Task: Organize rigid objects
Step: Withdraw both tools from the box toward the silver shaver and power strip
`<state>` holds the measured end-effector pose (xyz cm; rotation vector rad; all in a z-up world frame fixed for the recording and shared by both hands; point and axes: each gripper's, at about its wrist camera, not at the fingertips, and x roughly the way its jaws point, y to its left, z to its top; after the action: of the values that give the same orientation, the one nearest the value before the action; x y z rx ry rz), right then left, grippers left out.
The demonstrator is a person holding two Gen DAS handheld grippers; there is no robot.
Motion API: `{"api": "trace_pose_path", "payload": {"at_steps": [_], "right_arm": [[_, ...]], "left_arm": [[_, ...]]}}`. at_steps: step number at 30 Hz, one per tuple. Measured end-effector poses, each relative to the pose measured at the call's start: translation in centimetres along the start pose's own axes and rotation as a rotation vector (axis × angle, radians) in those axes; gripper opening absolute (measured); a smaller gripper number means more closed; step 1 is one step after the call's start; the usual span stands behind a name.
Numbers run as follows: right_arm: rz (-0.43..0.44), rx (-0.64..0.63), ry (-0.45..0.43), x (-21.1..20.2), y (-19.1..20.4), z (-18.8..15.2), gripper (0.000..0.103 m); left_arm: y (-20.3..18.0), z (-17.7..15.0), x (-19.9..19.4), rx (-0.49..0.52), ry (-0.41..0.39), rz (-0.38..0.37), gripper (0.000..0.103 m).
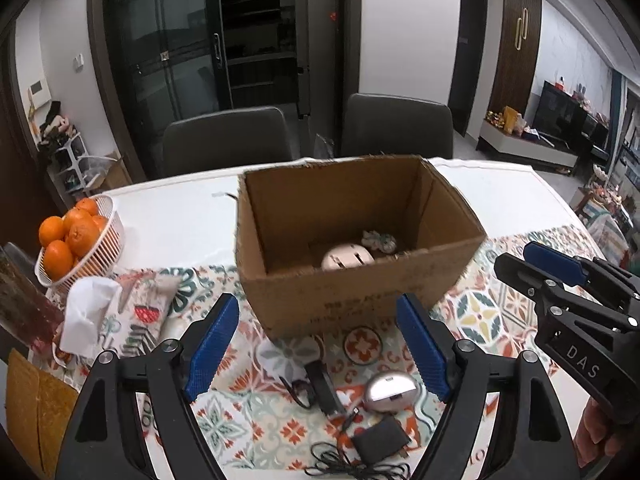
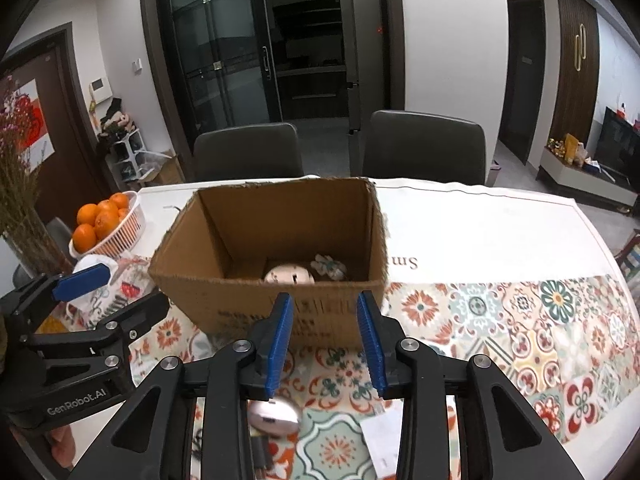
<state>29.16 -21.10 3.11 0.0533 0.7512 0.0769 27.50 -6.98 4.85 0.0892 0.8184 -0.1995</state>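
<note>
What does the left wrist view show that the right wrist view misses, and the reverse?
Only the left wrist view: the black charger with its cable, and the tissue pack unobstructed.
Only the right wrist view: dried flowers at the left edge and a white paper near the silver oval device.
Both: the cardboard box holding a pale round item, the basket of oranges, that silver device, two chairs.

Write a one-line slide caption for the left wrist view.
Open left gripper above a silver egg-shaped gadget and black charger, facing the cardboard box.
</note>
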Motion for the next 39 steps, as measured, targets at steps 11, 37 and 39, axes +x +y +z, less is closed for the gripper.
{"api": "trace_pose_path", "payload": {"at_steps": [11,37,39], "right_arm": [[-0.020,0.019,0.033,-1.2,-1.7,-3.6,0.046],[-0.030,0.103,0.214,2.3,-5.5,-10.0,0.057],[-0.030,0.108,0.232,2.8,-5.7,-10.4,0.058]], "left_arm": [[-2.3,-3.4,0.1,0.003,0.054,-0.042,0.081],[-5.7,-8.1,6.0,0.010,0.247,-0.081,0.081],[-5.9,-8.4,6.7,0.009,0.265,-0.081,0.081]]}}
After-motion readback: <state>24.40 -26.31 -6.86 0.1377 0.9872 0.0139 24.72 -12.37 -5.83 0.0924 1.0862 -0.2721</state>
